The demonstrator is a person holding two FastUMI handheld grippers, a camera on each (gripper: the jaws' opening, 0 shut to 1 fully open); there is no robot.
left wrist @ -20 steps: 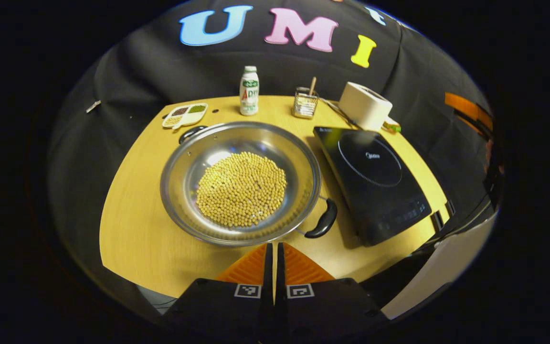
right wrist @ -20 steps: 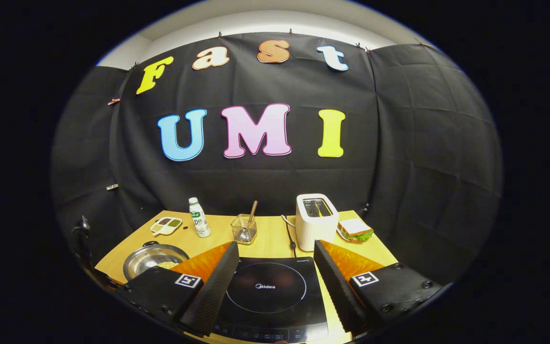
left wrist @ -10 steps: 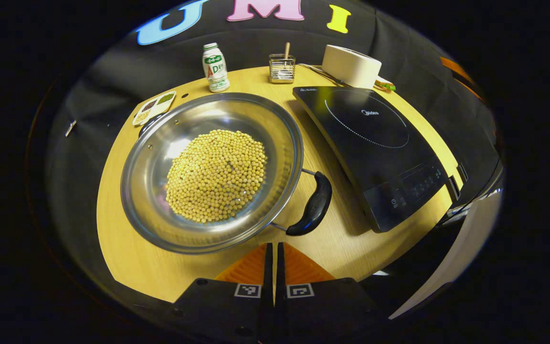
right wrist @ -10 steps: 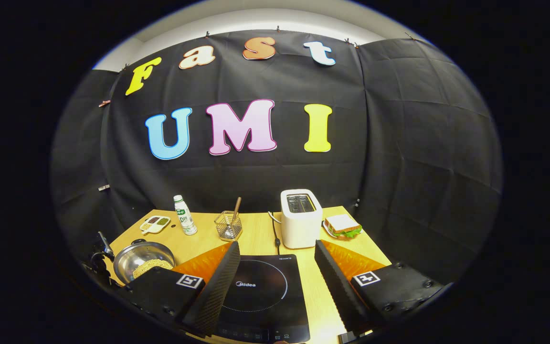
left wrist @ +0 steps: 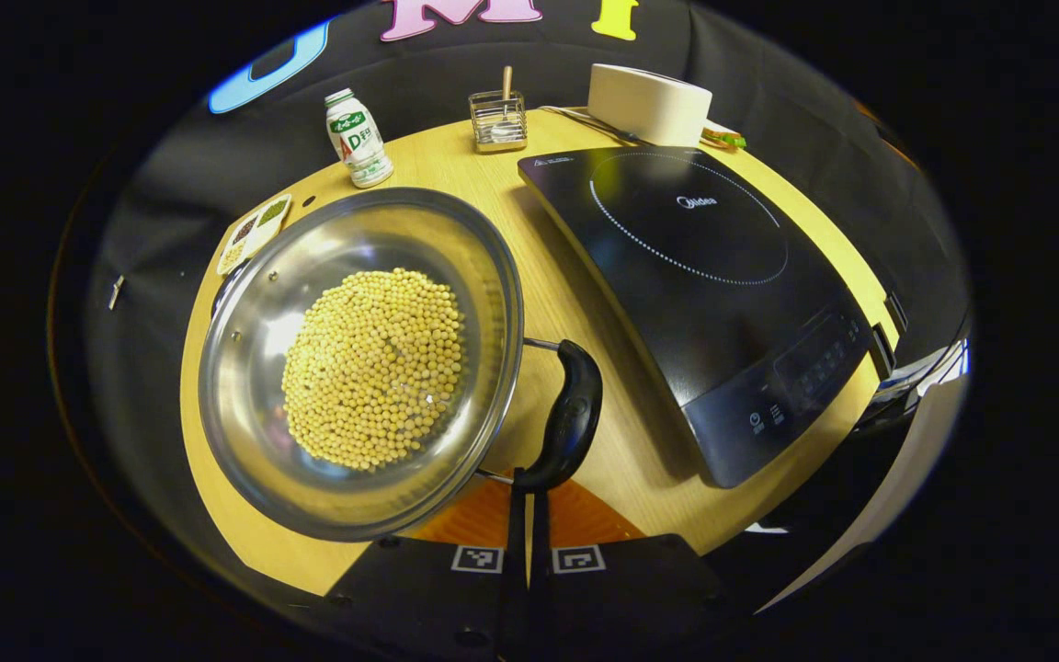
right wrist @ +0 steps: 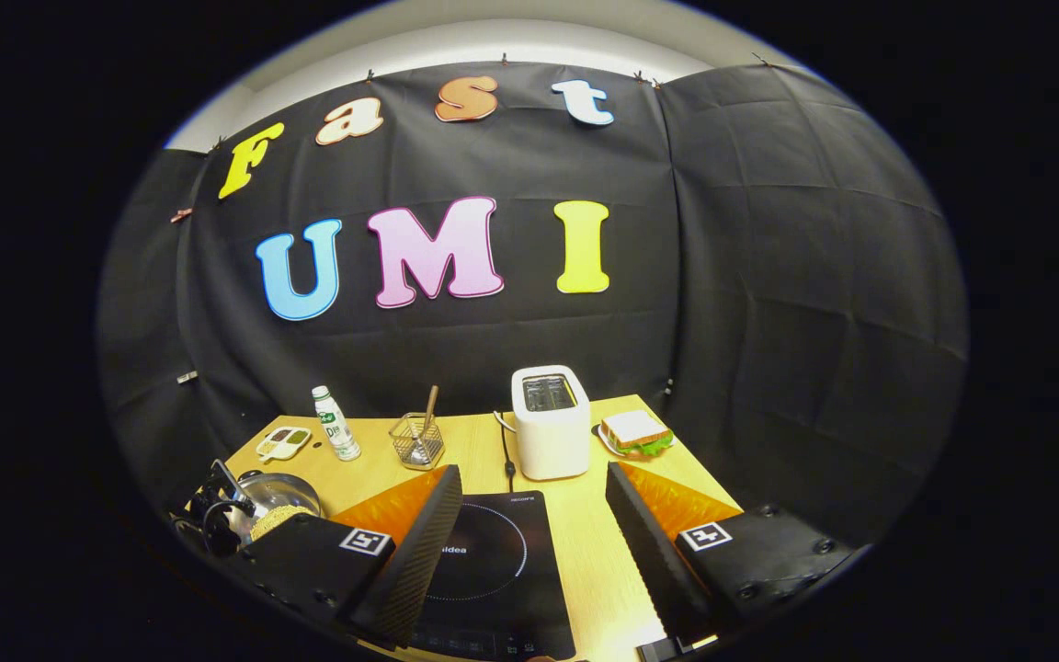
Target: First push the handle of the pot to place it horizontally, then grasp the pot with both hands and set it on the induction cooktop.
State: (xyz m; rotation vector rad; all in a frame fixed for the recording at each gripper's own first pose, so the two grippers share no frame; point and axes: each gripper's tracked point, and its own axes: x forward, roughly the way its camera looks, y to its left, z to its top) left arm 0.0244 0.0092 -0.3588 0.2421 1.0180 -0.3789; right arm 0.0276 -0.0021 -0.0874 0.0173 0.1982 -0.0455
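I keep my left gripper (left wrist: 528,478) pinched together, tips at the pot's near handle (left wrist: 568,418), as a blunt pusher. The pot (left wrist: 359,359) sits on the counter (left wrist: 585,303) beside the induction cooktop (left wrist: 704,276). My right gripper (right wrist: 529,542) hovers wide over the cooktop, ready.

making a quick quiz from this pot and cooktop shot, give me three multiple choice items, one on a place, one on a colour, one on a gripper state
1. Where does the pot sit?
A. on the table beside the induction cooktop
B. on the cooktop
C. on the toaster

2. What colour is the pot's near handle?
A. red
B. black
C. white

3. How is the left gripper set?
A. wide open
B. shut on the bottle
C. shut, tips at the handle

Answers: 1 A, the pot rests on wood; 2 B, it looks black; 3 C, the fingers lie together.
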